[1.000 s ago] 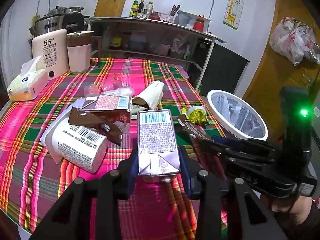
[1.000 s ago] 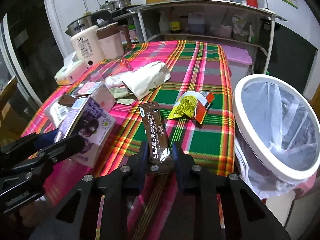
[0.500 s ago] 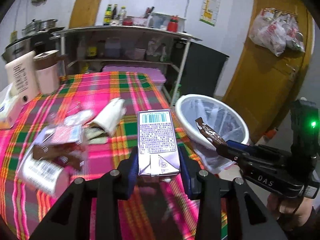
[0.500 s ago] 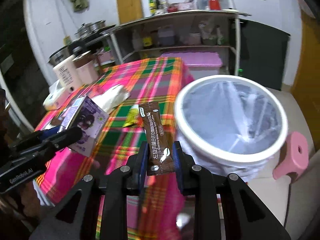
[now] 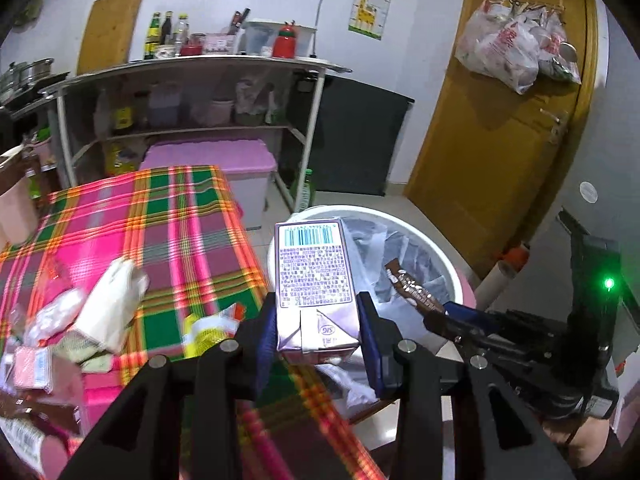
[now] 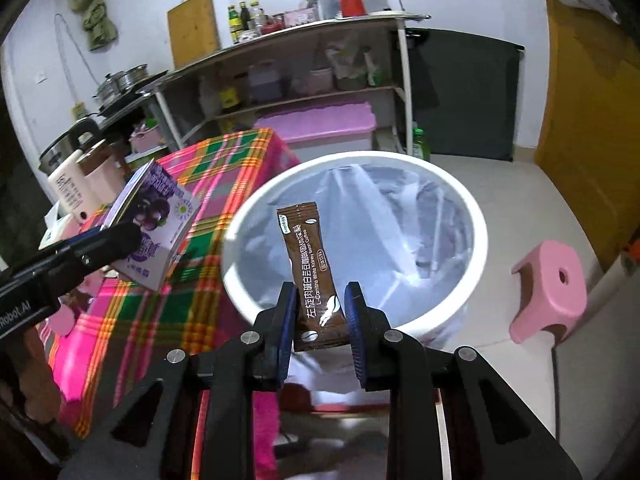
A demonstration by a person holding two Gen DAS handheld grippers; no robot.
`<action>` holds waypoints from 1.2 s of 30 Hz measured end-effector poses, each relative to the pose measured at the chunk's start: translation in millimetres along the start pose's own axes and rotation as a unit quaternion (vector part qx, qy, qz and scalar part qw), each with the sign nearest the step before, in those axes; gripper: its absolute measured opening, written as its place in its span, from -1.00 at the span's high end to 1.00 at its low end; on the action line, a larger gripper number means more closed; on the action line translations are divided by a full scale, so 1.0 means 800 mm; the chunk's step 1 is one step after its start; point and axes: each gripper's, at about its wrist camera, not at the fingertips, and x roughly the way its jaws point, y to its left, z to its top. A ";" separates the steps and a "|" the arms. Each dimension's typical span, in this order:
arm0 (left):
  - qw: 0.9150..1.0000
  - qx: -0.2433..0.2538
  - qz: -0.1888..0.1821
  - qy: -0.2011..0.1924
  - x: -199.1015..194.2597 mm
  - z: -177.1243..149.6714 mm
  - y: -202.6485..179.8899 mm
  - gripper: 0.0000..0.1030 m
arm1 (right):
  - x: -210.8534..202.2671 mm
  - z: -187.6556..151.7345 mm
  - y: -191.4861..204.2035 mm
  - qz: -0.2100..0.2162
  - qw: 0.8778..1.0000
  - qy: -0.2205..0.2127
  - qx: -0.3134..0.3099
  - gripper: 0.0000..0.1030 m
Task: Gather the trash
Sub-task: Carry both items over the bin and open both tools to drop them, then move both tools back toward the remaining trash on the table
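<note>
Trash rides in both tools; the left tool (image 5: pixel 318 332) is clamped on a purple drink carton (image 5: pixel 314 276), its pads pressing the carton's two sides near the folded end, barcode end pointing away; the carton hangs over the near rim of the white bin (image 5: pixel 450 268), which stands on the floor just beside the tabletop (image 5: pixel 168 216) with its pink and green plaid cloth; the right tool (image 6: pixel 320 322) is clamped on a brown coffee sachet (image 6: pixel 308 264), gripped near its lower end, the rest sticking up over the bin's (image 6: pixel 478 216) open mouth and clear plastic liner (image 6: pixel 400 216); more wrappers lie on the cloth, among them a white paper bag (image 5: pixel 112 304) and a yellow packet (image 5: pixel 206 334); a pink stool (image 6: pixel 550 288) sits on the floor beside the bin.
</note>
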 end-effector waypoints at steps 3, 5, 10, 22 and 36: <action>1.000 0.004 -0.006 0.005 0.016 0.008 -0.010 0.23 | 0.007 0.004 -0.007 -0.007 1.000 0.006 0.000 0.50; 1.000 0.005 -0.012 0.011 0.026 0.011 -0.014 0.23 | 0.012 0.007 -0.013 -0.012 1.000 0.008 0.001 0.50; 0.999 0.014 -0.023 0.023 0.048 0.015 -0.023 0.23 | 0.022 0.014 -0.022 -0.018 1.000 0.017 0.002 0.50; 0.999 0.021 -0.033 0.036 0.065 0.015 -0.025 0.22 | 0.038 0.016 -0.037 -0.023 0.999 0.037 0.013 0.48; 1.000 0.006 -0.026 0.009 0.030 0.007 -0.014 0.21 | -0.003 0.009 -0.014 -0.008 1.000 -0.003 0.012 0.26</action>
